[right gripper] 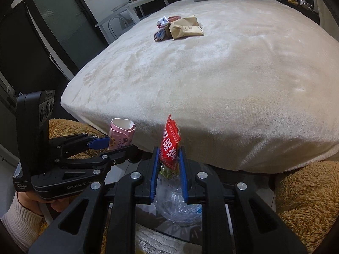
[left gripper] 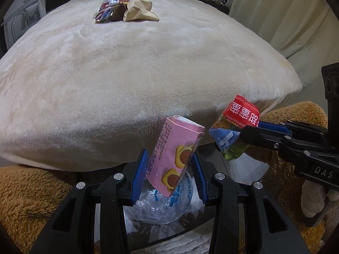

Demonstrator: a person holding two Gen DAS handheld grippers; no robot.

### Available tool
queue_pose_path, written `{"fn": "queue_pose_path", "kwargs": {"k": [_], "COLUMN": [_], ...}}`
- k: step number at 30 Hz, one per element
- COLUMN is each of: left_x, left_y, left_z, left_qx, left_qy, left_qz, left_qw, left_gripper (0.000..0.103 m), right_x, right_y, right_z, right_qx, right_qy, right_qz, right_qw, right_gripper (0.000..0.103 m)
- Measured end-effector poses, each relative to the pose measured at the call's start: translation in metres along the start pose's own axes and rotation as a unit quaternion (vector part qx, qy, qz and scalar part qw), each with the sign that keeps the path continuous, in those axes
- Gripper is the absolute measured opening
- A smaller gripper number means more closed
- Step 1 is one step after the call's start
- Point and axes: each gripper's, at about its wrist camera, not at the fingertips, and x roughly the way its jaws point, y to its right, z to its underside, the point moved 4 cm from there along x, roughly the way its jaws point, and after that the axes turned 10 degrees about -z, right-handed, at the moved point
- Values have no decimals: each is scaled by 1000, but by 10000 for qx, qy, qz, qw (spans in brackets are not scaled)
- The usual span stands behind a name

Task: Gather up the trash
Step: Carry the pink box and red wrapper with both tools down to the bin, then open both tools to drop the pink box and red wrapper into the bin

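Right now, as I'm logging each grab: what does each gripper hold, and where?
The left gripper clamps the pink carton by its lower sides. The right gripper pinches the red snack wrapper around its middle.

Wide bare stretch of cream plush bedspread (left gripper: 131,74) lies open before a far cluster of crumpled paper wrappers (left gripper: 127,9); clear plastic-lined bin (left gripper: 156,207) sits directly below

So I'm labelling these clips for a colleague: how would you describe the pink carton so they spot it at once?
Start at the big cream bed and come down to its near edge, where two grippers hang over a plastic-lined bin. The pink carton is clamped in the left gripper. Unlike the crumpled red wrapper beside it, it is a stiff box with an open top.
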Motion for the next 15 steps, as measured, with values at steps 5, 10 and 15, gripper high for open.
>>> {"fn": "queue_pose_path", "kwargs": {"k": [5, 10, 15], "left_x": [17, 35, 52], "left_y": [-3, -7, -8], "left_z": [9, 20, 31], "left_qx": [-115, -194, -244], "left_qy": [-454, -916, -1335], "left_qz": [57, 20, -20], "left_qw": [9989, 9956, 9907], "left_gripper": [40, 40, 40], "right_x": [18, 36, 56], "right_y": [9, 21, 30], "right_z": [5, 12, 18], "right_qx": [291, 674, 985], "right_qy": [-425, -867, -1271], "right_qz": [-24, -18, 0], "right_qw": [9987, 9939, 9870], "right_gripper": [19, 19, 19]}}
